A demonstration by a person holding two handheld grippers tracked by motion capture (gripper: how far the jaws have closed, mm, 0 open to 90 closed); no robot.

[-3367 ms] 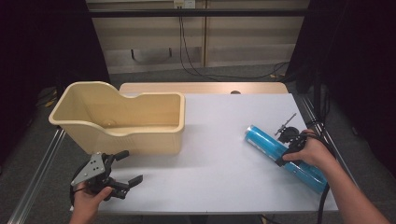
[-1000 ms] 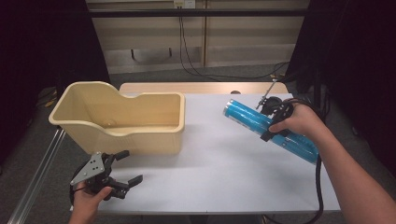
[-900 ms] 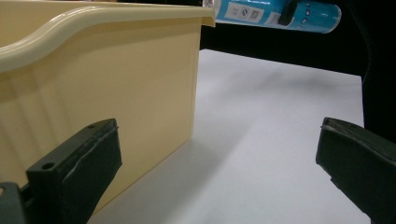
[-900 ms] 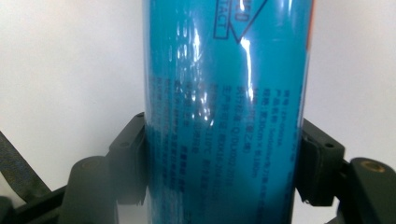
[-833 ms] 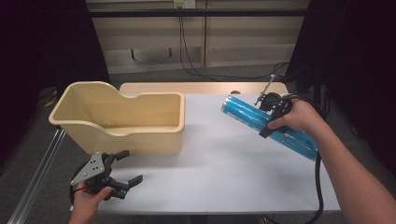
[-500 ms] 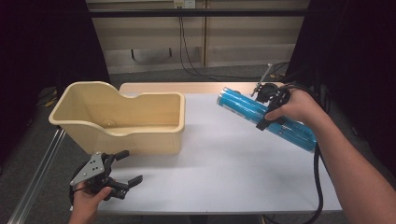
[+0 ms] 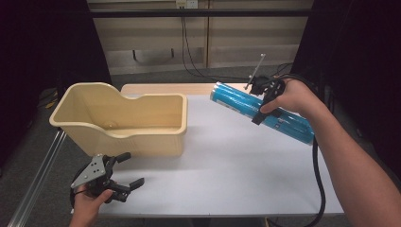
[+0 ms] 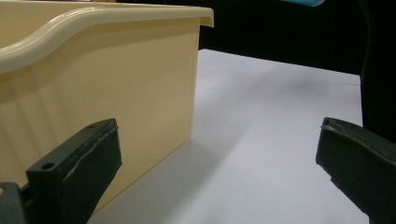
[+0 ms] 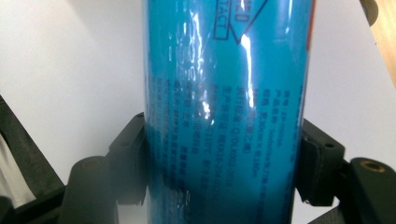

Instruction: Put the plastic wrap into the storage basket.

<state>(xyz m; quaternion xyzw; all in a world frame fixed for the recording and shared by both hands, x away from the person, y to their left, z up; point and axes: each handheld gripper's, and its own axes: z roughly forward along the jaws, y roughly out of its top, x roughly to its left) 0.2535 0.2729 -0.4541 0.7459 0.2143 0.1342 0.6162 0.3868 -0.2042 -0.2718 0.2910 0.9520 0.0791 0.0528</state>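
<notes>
A long blue tube (image 7: 246,105) hangs tilted above the right back part of the white table (image 7: 227,165), with my right gripper (image 7: 263,100) shut on its middle. In the right gripper view the shiny blue tube (image 9: 226,107) stands between both jaws, which press on its sides. A cream plastic bin (image 7: 118,118) sits on the table's left half, and I cannot see anything inside it. My left gripper (image 7: 126,178) rests open near the front left corner, close to the bin's front wall (image 8: 93,93), nothing between its fingers.
A wooden board (image 7: 170,89) lies along the table's far edge behind the bin. The right gripper's black cable (image 7: 318,179) trails down past the forearm at the right. Metal rails (image 7: 42,165) run along the left side below the table.
My right gripper has lifted the blue tube off the table and carried it back and to the left, toward the bin. The left gripper has stayed still.
</notes>
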